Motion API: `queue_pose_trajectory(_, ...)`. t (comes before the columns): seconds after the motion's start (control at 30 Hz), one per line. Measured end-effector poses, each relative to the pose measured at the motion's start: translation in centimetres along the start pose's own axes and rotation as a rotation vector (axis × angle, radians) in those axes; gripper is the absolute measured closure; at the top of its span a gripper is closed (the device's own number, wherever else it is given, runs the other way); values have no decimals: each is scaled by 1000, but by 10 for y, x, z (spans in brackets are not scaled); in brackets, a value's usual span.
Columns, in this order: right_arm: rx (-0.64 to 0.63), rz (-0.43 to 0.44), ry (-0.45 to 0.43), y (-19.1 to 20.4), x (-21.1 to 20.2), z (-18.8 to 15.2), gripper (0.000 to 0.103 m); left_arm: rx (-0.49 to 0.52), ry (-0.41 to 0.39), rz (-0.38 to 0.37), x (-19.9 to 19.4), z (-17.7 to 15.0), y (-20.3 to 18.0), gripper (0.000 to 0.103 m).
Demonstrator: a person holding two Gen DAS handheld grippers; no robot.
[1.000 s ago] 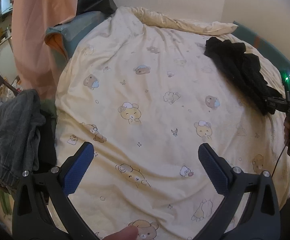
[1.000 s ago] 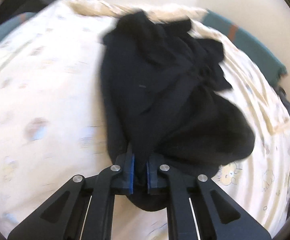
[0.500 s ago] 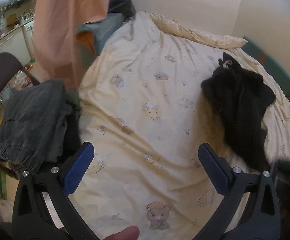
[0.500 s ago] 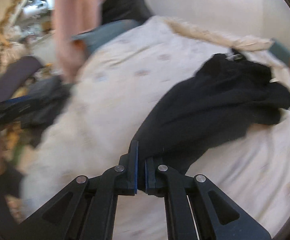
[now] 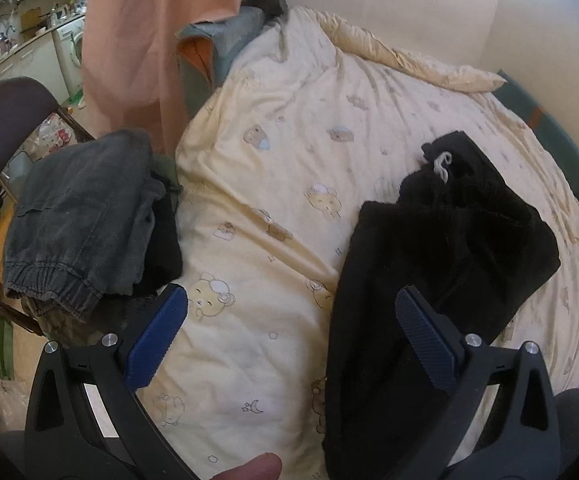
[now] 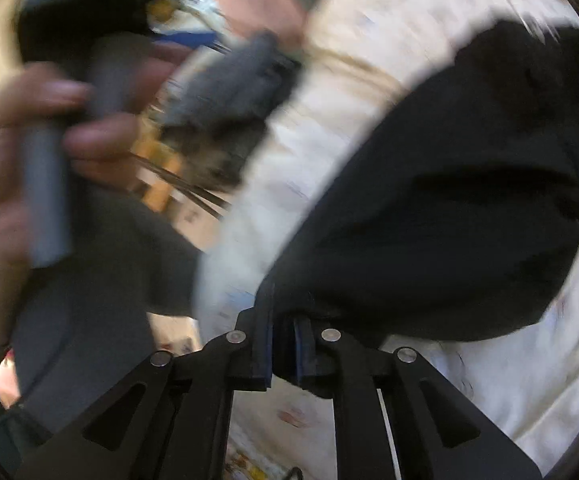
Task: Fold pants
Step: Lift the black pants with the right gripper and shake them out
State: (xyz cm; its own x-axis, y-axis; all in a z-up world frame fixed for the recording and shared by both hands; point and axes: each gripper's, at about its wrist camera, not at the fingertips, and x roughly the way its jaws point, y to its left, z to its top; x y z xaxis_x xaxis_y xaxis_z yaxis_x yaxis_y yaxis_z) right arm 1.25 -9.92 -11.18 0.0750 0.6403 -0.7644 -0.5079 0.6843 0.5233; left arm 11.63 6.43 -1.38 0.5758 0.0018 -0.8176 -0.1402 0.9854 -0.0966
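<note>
Bed [image 5: 289, 128]: covered by a cream quilt printed with small bears; fills most of the left wrist view, a wall behind its far edge.

Peach curtain [image 5: 141, 40]: hangs at the bed's far left corner, a kitchen area visible beyond it.

Black pants [image 5: 441, 256]: lie in a rumpled heap on the right half of the bed, a white drawstring [image 5: 443, 162] showing at the far end. The near end trails toward the foot of the bed. In the blurred right wrist view the same pants [image 6: 449, 200] stretch from the upper right down into the tongs.

Grey jeans [image 5: 85, 216]: folded, draped over a chair [image 5: 5, 108] just beside the bed's left edge, elastic cuff toward the camera.

Left tongs [image 5: 289, 344]: released, blue pads spread wide, nothing between them; poised above the quilt's near part, right finger overlapping the pants in view.

Right tongs [image 6: 283, 344]: jaws opening, a narrow gap only, black pants fabric between the pads and apparently still pinched.

Hand [image 6: 17, 152]: blurred, at the left of the right wrist view, wrapped round a grey handle.
</note>
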Motion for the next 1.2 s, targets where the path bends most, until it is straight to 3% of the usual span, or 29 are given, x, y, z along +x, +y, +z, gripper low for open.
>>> queue_pose_trajectory(0.07,8,-49,32,-2,5,2,73,4,7,0,3,-1,-4,0)
queue_pose_trajectory(0.13,19,-82,50,-7,-2,3,31,-3,15,-4,5,-2,-6,0)
queue_pose_trajectory(0.17,38,-72,55,-9,-9,3,25,-5,19,-5,6,-2,-6,0)
queue_pose_trajectory(0.33,109,-5,22,-31,-49,22,24,-40,41,-7,11,-2,-4,0)
queue_pose_trajectory(0.47,200,-34,-110,-69,-83,72,24,-68,57,-13,18,0,-4,0)
queue_pose_trajectory(0.6,285,-224,-200,-105,-81,131,23,-63,59,14,24,0,-5,0)
queue_pose_trajectory(0.8,356,-420,-154,-158,-26,184,24,-67,90,31,35,0,-2,0)
queue_pose_trajectory(0.87,366,-430,-125,-170,-12,188,31,-65,85,37,36,1,-1,0)
queue_pose_trajectory(0.9,358,-416,-130,-171,-12,186,62,-65,83,42,37,2,-1,0)
queue_pose_trajectory(0.93,337,-411,-137,-170,-14,185,87,-66,83,43,37,2,-1,0)
queue_pose_trajectory(1.0,285,-394,-173,-163,-24,181,101,-72,85,39,39,3,-2,0)
queue_pose_trajectory(1.1,175,-390,-246,-150,-68,173,101,-66,86,32,41,4,-5,0)
queue_pose_trajectory(1.2,168,-420,-333,-154,-140,152,101,-52,81,23,40,4,-12,0)
